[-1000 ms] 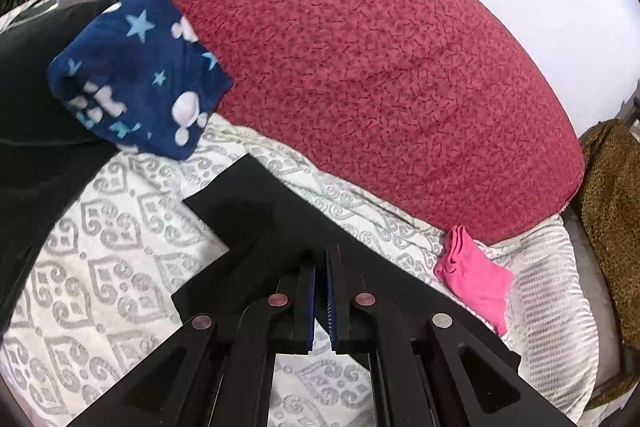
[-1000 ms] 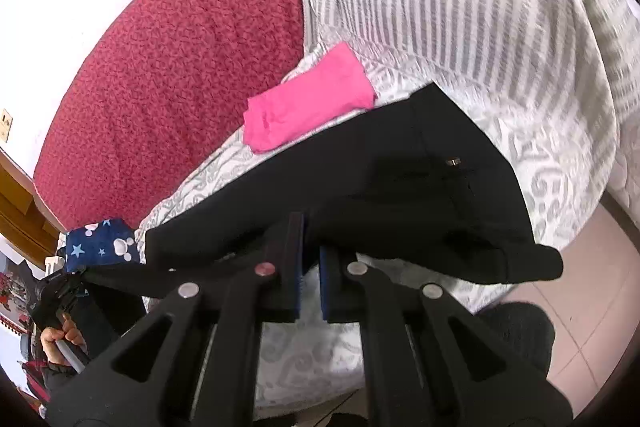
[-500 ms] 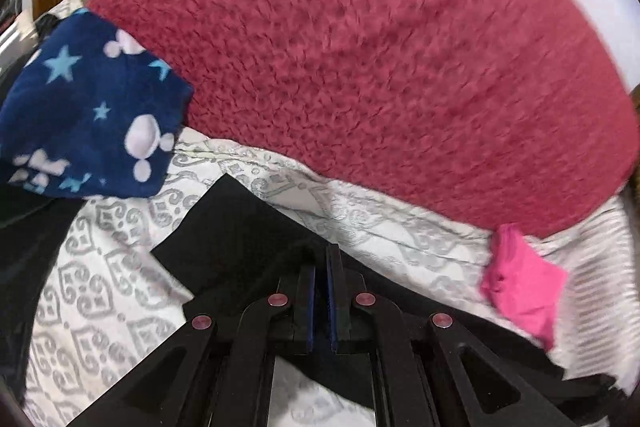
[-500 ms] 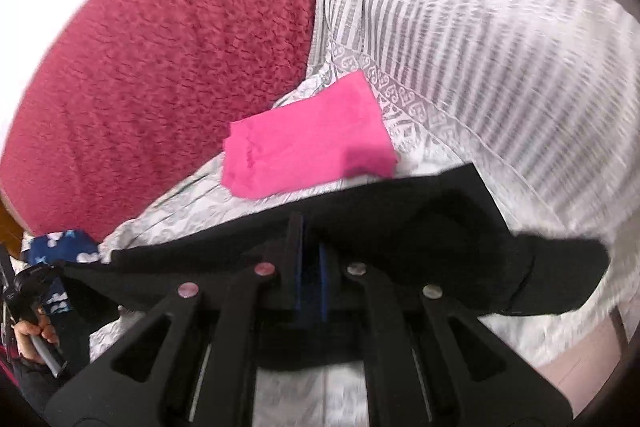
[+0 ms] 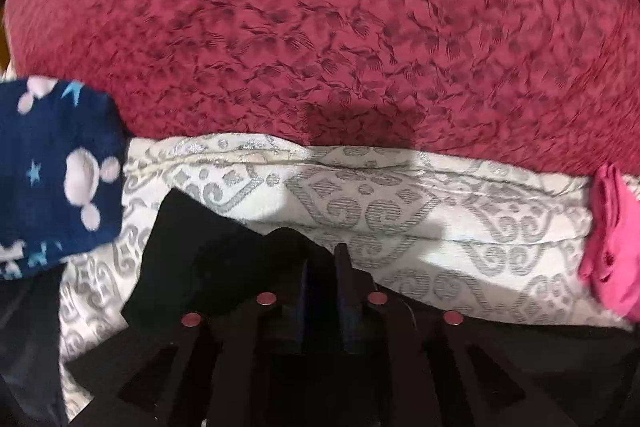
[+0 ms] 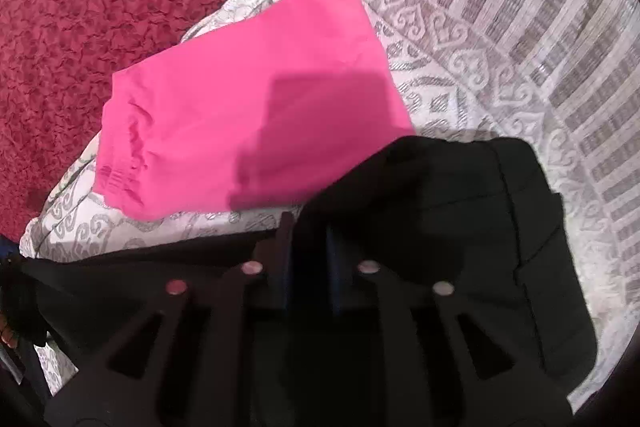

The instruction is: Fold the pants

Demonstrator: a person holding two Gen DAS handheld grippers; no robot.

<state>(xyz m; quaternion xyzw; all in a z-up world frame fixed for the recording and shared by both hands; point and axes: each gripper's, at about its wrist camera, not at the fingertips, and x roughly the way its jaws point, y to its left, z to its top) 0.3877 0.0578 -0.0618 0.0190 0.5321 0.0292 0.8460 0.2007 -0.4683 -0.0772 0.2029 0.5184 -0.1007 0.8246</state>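
Both grippers' fingers have just parted: left gripper [image 5: 320, 259] & right gripper [image 6: 308, 227] now slightly spread, black pants [image 6: 460, 227] slack betw them on bed [image 5: 400, 211], just short of pink cloth [image 6: 248, 107]. Fold prob laid down, release underway.

The left gripper [image 5: 320, 267] points down at the black pants [image 5: 208, 267], which lie on a white bedsheet with a grey ornamental print [image 5: 400, 211]; its jaws have just been opening and now stand slightly apart, with dark cloth between and below them — whether the pads still press on it cannot be told. Beyond the sheet spreads a red patterned cover [image 5: 320, 27], blurred; at the left edge lies a navy fleece with stars and white shapes [image 5: 56, 187]; at the right edge, a bright pink garment [image 5: 612, 247].
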